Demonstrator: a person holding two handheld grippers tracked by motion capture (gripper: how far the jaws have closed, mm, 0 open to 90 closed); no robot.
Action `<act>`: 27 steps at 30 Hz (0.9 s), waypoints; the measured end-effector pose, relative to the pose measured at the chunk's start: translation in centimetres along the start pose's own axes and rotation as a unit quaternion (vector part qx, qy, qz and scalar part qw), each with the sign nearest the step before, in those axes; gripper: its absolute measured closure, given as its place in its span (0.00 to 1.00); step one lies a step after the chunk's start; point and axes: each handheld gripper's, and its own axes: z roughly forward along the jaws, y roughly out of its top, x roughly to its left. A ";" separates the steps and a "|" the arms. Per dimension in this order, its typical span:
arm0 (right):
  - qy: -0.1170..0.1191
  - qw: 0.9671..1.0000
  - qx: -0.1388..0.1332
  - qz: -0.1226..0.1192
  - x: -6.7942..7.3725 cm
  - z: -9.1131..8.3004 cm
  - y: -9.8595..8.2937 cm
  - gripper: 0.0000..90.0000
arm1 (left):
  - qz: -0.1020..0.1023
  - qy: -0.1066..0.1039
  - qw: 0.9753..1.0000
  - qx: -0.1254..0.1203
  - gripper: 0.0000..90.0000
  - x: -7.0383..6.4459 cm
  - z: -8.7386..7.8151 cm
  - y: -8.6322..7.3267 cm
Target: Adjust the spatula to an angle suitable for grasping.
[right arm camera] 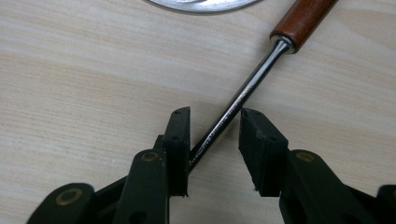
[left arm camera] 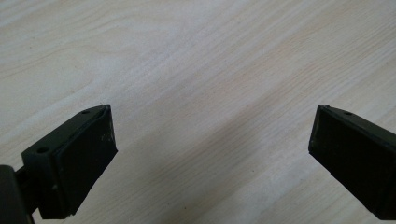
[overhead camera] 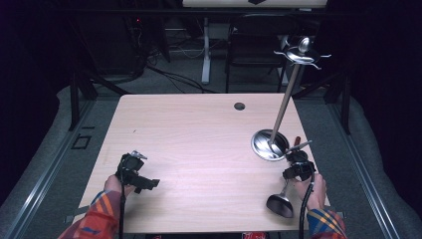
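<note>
A ladle lies on the table at the right, its dark bowl point(overhead camera: 279, 205) near the front edge and its red-brown wooden handle point(overhead camera: 297, 141) by the stand. My right gripper point(overhead camera: 298, 168) is low over the steel shaft point(right arm camera: 247, 91). In the right gripper view the gripper point(right arm camera: 215, 123) straddles the shaft; its left jaw touches it and the right jaw stands apart, so the gripper is open. The wooden handle point(right arm camera: 306, 18) lies just beyond. A steel stand with a round base point(overhead camera: 269, 145), a leaning pole and hooks on top point(overhead camera: 302, 54) stands behind. My left gripper point(overhead camera: 145, 183) hangs wide open point(left arm camera: 212, 116) over bare wood.
The light wooden table point(overhead camera: 199, 129) has a cable hole point(overhead camera: 239, 106) near its far edge. A dark chair point(overhead camera: 256, 45) and a desk leg stand on the floor beyond. The stand's base rim point(right arm camera: 205, 4) lies close ahead of my right gripper.
</note>
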 end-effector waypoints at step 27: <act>0.000 0.998 -0.033 0.049 -2.5 0.4 2.1 0.71 | -0.001 0.001 1.000 0.003 0.01 0.3 0.1 0.0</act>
